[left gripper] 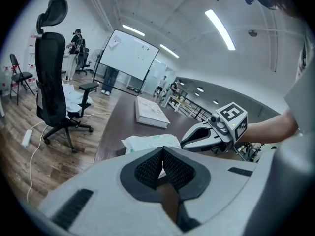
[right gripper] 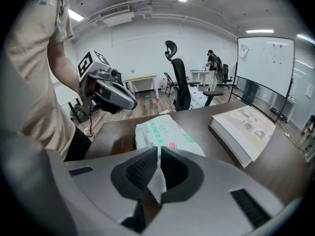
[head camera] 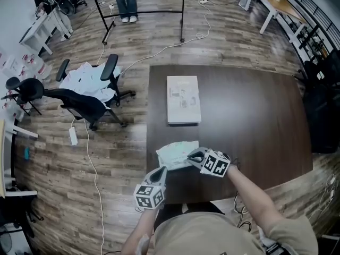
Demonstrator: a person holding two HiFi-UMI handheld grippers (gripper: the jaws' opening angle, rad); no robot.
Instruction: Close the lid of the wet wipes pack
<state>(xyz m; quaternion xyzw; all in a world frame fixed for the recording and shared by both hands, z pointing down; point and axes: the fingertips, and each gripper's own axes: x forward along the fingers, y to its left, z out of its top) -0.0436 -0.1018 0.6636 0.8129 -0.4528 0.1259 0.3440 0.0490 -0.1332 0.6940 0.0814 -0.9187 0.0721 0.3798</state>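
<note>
Big office room: wood-plank floor (head camera: pixel 122 142), whiteboard (right gripper: pixel 266 63) on a stand, desks along the far walls. Left of the table, a black office chair (head camera: pixel 85 102) with a white heap (head camera: pixel 87 78) beyond it, and a white cable (head camera: pixel 93 169) trailing over the planks. At the far end, the legs of a standing person (head camera: pixel 126 4).

Dark brown wooden table (head camera: pixel 255 121), matt. Toward its left edge, about halfway up, a white book (head camera: pixel 184 99) lying flat; cover print too small to read.

Closer in, by the table's near edge and toward the near-left corner, the wet wipes pack (head camera: pixel 178 154): white, soft, lying flat. Green lettering and a small red round mark on its top face, neither legible. Lies well apart from the book and right between the two grippers, touched by both.

Right gripper (head camera: pixel 191 155) at the pack's right end, aimed left across it. Jaws closed, with a strip of white from the pack pinched between the black ribbed pads (right gripper: pixel 140 173).

Left gripper (head camera: pixel 162 170) at the pack's near-left corner, aimed away from the near edge. Jaws brought together at the tips, with a thin white sliver of the pack caught between them.

Both held low over the table, tips close to each other across the pack's near end
</note>
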